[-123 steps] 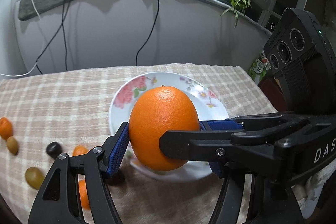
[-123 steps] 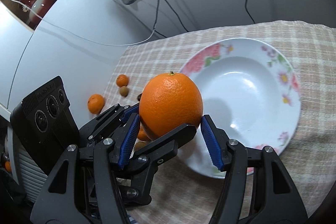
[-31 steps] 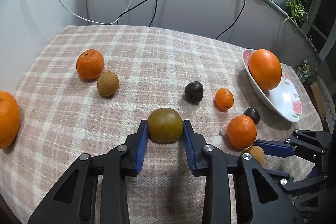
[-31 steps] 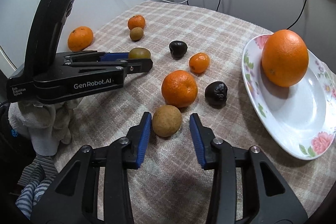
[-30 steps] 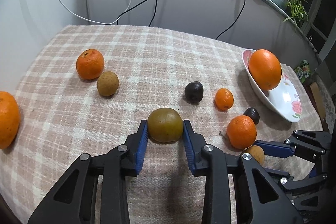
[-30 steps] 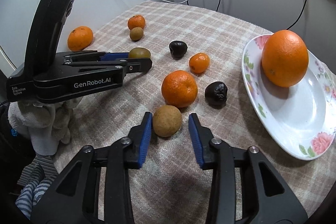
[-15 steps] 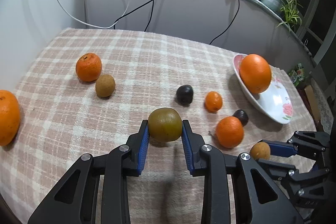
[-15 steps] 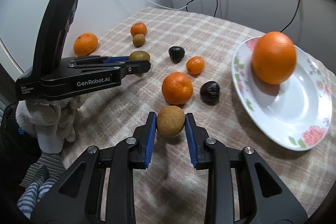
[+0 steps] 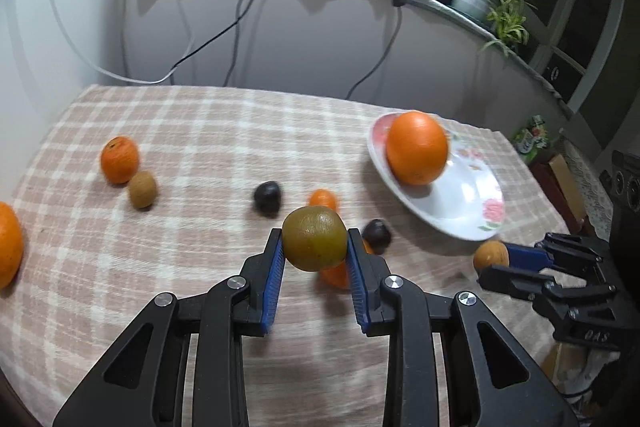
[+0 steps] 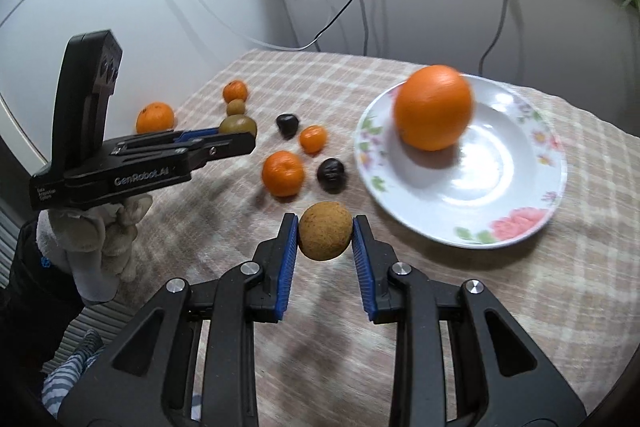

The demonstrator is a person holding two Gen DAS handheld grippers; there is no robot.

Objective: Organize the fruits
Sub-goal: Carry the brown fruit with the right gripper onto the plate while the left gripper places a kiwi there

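My left gripper (image 9: pixel 315 251) is shut on an olive-green round fruit (image 9: pixel 314 237) and holds it above the checked cloth. My right gripper (image 10: pixel 325 241) is shut on a tan round fruit (image 10: pixel 324 233), lifted just off the cloth near the flowered white plate (image 10: pixel 516 211). A large orange (image 10: pixel 434 107) lies on the plate's far side. In the left wrist view the plate (image 9: pixel 464 207) and orange (image 9: pixel 416 153) sit at the right, with the right gripper (image 9: pixel 498 259) below them. The left gripper (image 10: pixel 240 133) shows at the left of the right wrist view.
Loose on the cloth lie a mandarin (image 9: pixel 119 159), a tan fruit (image 9: pixel 142 189), two dark fruits (image 9: pixel 267 196) (image 9: pixel 377 235), a small orange (image 9: pixel 322 199) and a bigger orange (image 9: pixel 8 245) at the left edge. Cables hang down the wall behind. A gloved hand (image 10: pixel 92 235) holds the left gripper.
Both grippers have lifted their fruits off the cloth and swung toward the plate. The right gripper's pads, apart around the tan fruit a second ago, now press on it.
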